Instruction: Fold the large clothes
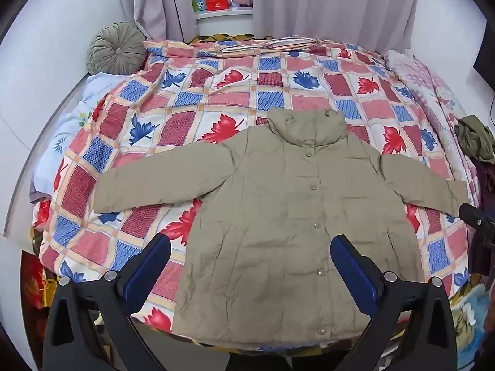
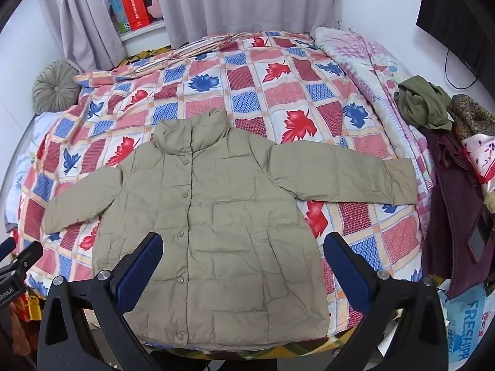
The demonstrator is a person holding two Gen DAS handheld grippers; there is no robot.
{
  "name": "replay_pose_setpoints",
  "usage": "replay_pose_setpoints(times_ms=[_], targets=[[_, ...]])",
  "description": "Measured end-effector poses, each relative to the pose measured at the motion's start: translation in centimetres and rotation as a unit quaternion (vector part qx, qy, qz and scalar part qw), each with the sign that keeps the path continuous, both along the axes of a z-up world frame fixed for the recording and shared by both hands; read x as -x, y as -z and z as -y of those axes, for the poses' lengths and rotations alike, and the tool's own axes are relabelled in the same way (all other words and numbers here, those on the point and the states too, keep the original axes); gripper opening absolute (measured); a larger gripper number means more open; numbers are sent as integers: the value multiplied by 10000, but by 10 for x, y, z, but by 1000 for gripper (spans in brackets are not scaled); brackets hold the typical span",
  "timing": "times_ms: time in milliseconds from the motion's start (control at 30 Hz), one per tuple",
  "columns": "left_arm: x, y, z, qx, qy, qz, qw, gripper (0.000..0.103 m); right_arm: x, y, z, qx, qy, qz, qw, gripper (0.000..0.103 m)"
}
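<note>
A khaki puffer jacket lies flat on the bed, front up, buttoned, collar away from me, both sleeves spread sideways. It also shows in the right wrist view. My left gripper is open and empty, held above the jacket's lower left part. My right gripper is open and empty, held above the jacket's lower right part. A tip of the right gripper shows at the right edge of the left wrist view. Part of the left gripper shows at the left edge of the right wrist view.
The bed carries a leaf-patterned checked quilt. A round green cushion lies at the back left. A pile of clothes sits at the bed's right edge. Curtains hang behind. A plastic bag is at the lower right.
</note>
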State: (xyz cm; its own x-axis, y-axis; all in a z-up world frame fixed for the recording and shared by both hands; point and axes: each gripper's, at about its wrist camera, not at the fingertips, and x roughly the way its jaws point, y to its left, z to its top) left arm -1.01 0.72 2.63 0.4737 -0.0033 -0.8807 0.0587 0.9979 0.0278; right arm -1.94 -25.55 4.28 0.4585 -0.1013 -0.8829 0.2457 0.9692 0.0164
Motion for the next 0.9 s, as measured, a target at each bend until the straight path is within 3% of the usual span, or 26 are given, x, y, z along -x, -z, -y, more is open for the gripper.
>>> replay_pose_setpoints(times_ms=[900], targets=[[13,-7,2,-32,30,68,10000,103,8,5,-8,55,-17,-15,10000,103]])
